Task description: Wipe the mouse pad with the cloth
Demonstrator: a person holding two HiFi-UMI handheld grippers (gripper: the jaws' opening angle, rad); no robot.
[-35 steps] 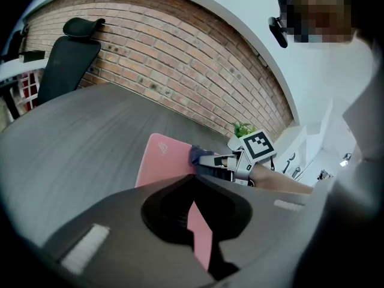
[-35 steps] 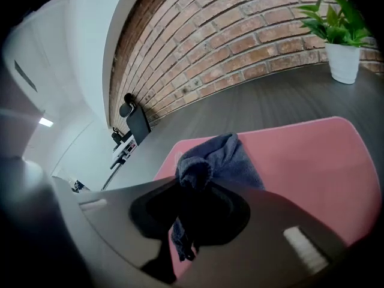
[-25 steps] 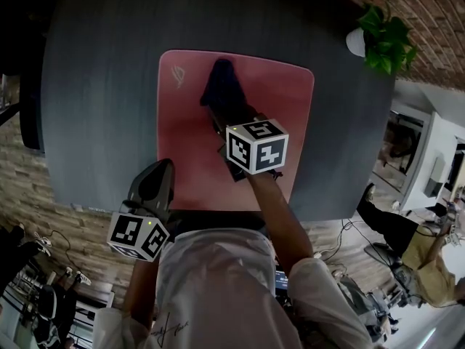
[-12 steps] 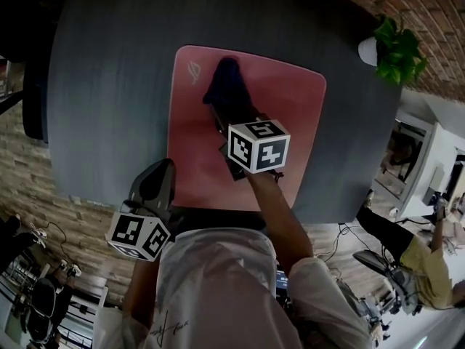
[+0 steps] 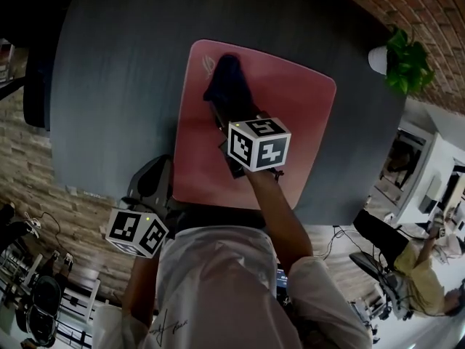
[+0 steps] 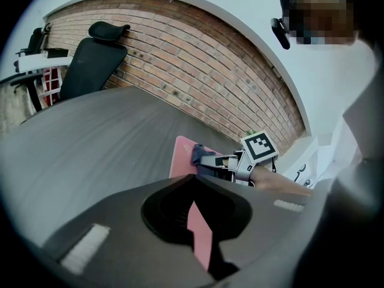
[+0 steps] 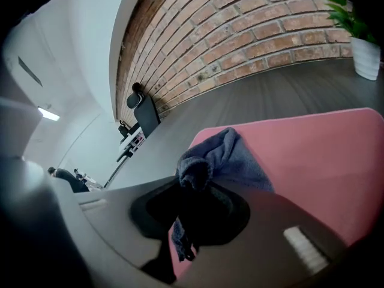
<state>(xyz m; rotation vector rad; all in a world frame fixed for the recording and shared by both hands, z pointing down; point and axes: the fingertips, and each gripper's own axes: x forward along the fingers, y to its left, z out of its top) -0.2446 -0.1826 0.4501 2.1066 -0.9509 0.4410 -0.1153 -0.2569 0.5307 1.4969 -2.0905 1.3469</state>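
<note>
A pink mouse pad [image 5: 290,129] lies on the dark grey table [image 5: 116,86]. My right gripper [image 5: 218,109] is shut on a dark blue cloth [image 5: 227,78] and holds it down on the pad's far-left part, beside the printed logo [image 5: 208,62]. In the right gripper view the cloth [image 7: 225,161] bunches out of the shut jaws [image 7: 192,188] onto the pad [image 7: 318,155]. My left gripper [image 5: 155,171] sits shut at the pad's near-left corner. In its own view, pink shows through the slot behind its tips [image 6: 195,179], and the cloth [image 6: 198,153] lies on the pad [image 6: 182,158].
A potted plant [image 5: 407,60] in a white pot [image 7: 366,56] stands at the table's far right. A black office chair [image 6: 90,65] stands by the brick wall beyond the table's left side. The table's front edge runs just under my left gripper.
The right gripper has slid the cloth leftward across the pad until it reaches the logo. The left gripper has stayed at the near-left corner. The head view shifted.
</note>
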